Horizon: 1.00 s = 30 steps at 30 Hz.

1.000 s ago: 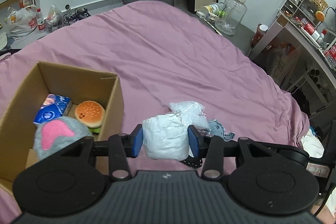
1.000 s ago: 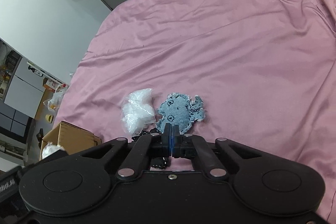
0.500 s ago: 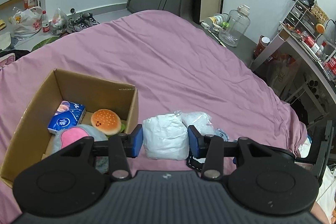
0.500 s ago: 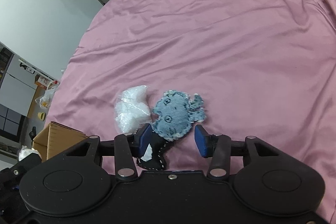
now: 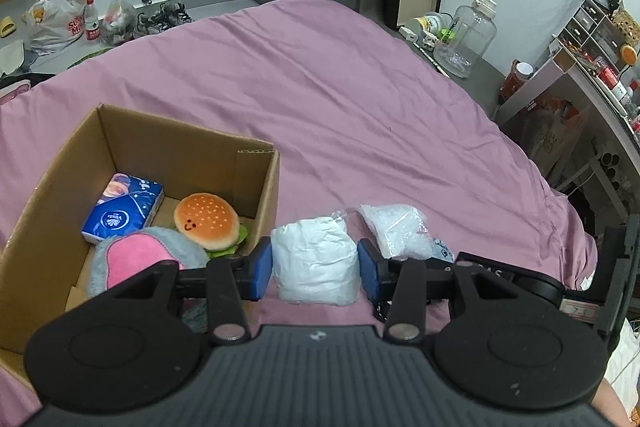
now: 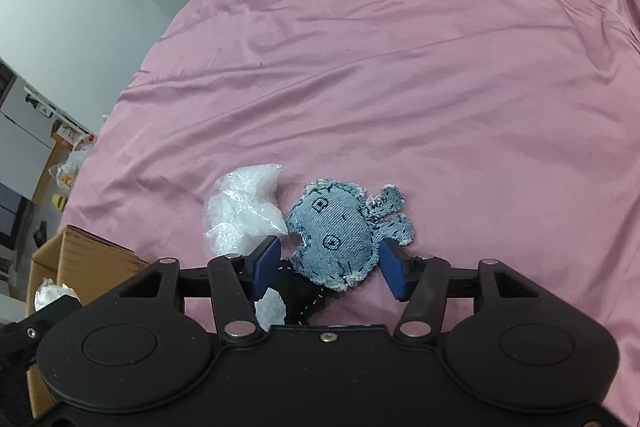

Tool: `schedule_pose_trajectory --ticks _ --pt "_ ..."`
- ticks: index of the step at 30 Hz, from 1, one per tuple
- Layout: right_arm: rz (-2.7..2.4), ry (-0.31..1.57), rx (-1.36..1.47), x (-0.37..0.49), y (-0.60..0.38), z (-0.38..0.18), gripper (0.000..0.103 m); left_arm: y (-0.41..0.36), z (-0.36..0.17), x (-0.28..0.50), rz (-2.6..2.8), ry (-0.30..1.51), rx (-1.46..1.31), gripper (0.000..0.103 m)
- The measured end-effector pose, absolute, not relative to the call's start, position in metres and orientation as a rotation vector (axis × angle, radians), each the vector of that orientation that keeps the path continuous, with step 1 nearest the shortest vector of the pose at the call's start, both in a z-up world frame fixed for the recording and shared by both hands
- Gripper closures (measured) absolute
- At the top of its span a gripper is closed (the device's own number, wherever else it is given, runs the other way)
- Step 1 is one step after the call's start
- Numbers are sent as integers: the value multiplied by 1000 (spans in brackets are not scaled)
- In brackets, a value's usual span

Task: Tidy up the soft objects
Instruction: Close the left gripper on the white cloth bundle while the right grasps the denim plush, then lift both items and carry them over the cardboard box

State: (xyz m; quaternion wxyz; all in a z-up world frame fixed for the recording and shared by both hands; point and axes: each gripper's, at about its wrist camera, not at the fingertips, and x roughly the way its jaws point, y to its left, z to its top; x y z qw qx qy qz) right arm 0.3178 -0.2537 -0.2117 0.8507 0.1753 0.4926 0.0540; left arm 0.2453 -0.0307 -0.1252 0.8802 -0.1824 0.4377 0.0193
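Soft things are split between the pink bedspread (image 5: 360, 99) and a cardboard box (image 5: 264, 187) that sits on it. Inside the box lie a plush burger (image 5: 208, 221), a blue tissue pack (image 5: 122, 213) and a grey-and-pink plush (image 5: 140, 259), the three crowded together at the near end.

The left tool (image 5: 316, 269) is clenched on a white soft bundle (image 5: 316, 263), its blue pads pressed against both sides, and it holds the bundle just beside the box's right wall, over the bedspread. Just past the right pad lies a clear bag of white filling (image 5: 400, 227), flat on the cover.

From the right tool's camera the same bag of white filling (image 6: 244, 211) rests on the bedspread, touching or nearly touching a denim doll (image 6: 340, 231) (frayed edges, stitched face). The right tool (image 6: 328, 267) has its jaws spreading at this moment; the doll's head lies between the blue pads, but neither pad presses on it, so it is released rather than gripped. The doll's dark body (image 6: 298, 293) runs back under the tool, with a white patch on it. The box corner (image 6: 80, 255) shows at the lower left of that view, and the rest of the bed stretches away wrinkled beyond.
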Motion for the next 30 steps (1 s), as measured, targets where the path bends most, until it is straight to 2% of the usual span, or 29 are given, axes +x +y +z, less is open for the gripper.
schedule_pose_trajectory --ticks 2,5,6,7,30 --pt "105 1033 336 318 -252 -212 66 -31 -127 247 39 916 -382 59" --pt "104 1029 335 317 -253 -211 73 -31 -130 250 39 925 -383 59" --pt "105 1025 338 316 -254 -209 79 -31 -130 251 40 927 -382 59" --pt "109 1021 348 313 -255 -206 81 -32 -129 251 41 928 -380 59" --pt "87 850 363 243 -275 -142 83 -26 -77 219 1 814 -341 59"
